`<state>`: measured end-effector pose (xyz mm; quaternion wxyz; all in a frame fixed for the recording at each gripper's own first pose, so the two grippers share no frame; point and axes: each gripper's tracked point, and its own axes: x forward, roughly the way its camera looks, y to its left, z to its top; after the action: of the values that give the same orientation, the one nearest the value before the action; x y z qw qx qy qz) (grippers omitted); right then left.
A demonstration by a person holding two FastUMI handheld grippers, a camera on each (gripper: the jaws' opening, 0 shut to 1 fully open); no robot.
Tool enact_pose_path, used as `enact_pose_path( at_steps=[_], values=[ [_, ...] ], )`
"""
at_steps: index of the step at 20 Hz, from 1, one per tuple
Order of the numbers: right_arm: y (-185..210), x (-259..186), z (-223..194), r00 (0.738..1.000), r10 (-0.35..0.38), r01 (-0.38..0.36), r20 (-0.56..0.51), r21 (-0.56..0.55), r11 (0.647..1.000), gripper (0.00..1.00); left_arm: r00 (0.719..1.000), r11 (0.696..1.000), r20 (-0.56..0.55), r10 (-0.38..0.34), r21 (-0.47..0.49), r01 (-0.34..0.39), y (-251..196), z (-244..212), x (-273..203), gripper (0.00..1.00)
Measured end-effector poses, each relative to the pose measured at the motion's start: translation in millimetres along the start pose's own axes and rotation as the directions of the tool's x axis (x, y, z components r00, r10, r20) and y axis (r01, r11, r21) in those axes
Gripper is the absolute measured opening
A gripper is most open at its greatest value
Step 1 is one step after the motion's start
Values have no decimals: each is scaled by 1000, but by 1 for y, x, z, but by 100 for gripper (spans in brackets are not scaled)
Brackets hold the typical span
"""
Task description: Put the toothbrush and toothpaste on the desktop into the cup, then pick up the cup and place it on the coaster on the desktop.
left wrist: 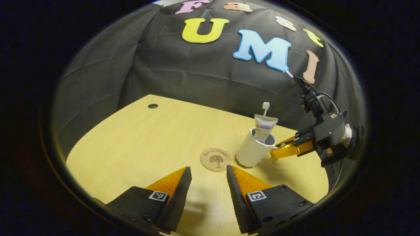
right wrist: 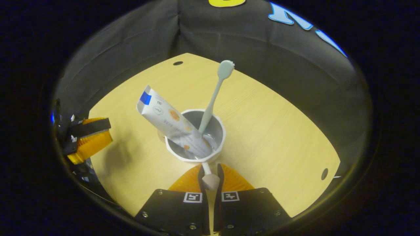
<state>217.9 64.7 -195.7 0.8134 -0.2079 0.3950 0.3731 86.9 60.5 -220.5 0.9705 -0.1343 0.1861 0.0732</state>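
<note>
A white cup (right wrist: 197,144) stands on the desk with the toothpaste tube (right wrist: 170,123) and a pale toothbrush (right wrist: 213,95) leaning inside it. My right gripper (right wrist: 210,178) is shut on the cup's handle (right wrist: 210,180), both fingers pressing it. In the left gripper view the cup (left wrist: 254,149) sits just right of the round cork coaster (left wrist: 215,159), with the right gripper (left wrist: 279,150) at its far side. My left gripper (left wrist: 208,183) is open just in front of the coaster, holding nothing.
The wooden desk (left wrist: 137,144) has a cable hole (left wrist: 153,106) at its far left corner and another (right wrist: 324,173) near the right edge. The black cloth wall closes in behind the desk. A hand (left wrist: 347,132) holds the right gripper.
</note>
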Motion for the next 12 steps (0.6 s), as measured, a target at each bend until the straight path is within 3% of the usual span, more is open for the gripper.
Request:
enact_pose_path(
  at_steps=[5, 7, 12],
  values=[
    [21, 7, 22, 999, 17, -17, 28, 0, 1000, 7, 1000, 1000, 1, 4, 13, -4, 13, 0, -7, 72],
    [29, 13, 30, 999, 23, -23, 32, -9, 1000, 7, 1000, 1000, -1, 9, 16, -9, 19, -1, -12, 77],
    [15, 12, 48, 999, 37, -36, 28, -37, 999, 7, 1000, 1000, -5, 30, 7, -30, 42, 2, -18, 77]
  ],
)
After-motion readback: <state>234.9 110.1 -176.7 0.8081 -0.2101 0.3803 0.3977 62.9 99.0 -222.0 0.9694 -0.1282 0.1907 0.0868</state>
